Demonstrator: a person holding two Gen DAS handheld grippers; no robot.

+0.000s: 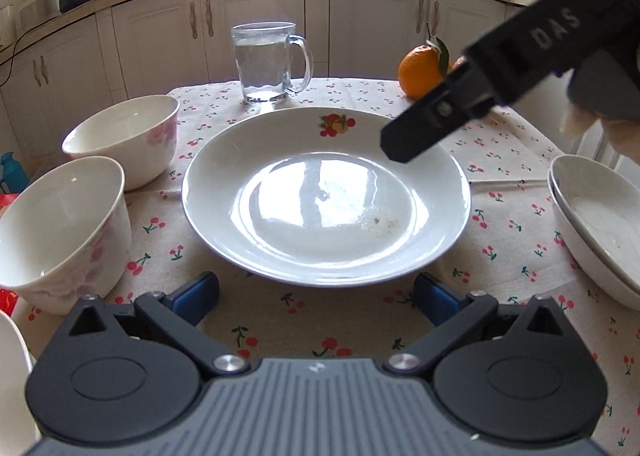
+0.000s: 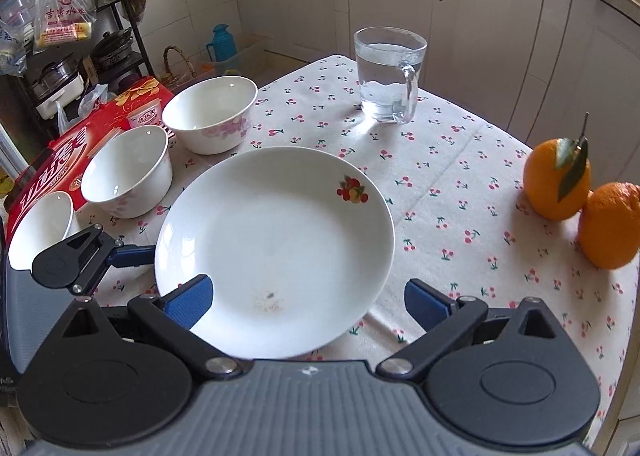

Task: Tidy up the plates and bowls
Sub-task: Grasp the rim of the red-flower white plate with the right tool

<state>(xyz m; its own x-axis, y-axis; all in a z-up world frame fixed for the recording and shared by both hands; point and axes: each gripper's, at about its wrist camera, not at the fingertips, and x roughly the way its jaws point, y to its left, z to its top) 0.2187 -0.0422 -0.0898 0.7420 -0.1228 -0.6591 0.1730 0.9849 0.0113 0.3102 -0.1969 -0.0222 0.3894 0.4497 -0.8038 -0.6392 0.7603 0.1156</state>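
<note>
Your right gripper (image 2: 308, 302) hangs over the white round fruit-printed plate (image 2: 276, 240), nearer than the left gripper (image 1: 316, 296); both wide open, empty.

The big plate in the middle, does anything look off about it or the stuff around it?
The big plate carries a small brownish food smear near its near rim, so it looks used rather than clean. Nothing else stands out: the bowls stand upright, and the glass mug holds its water with no spill visible.
</note>
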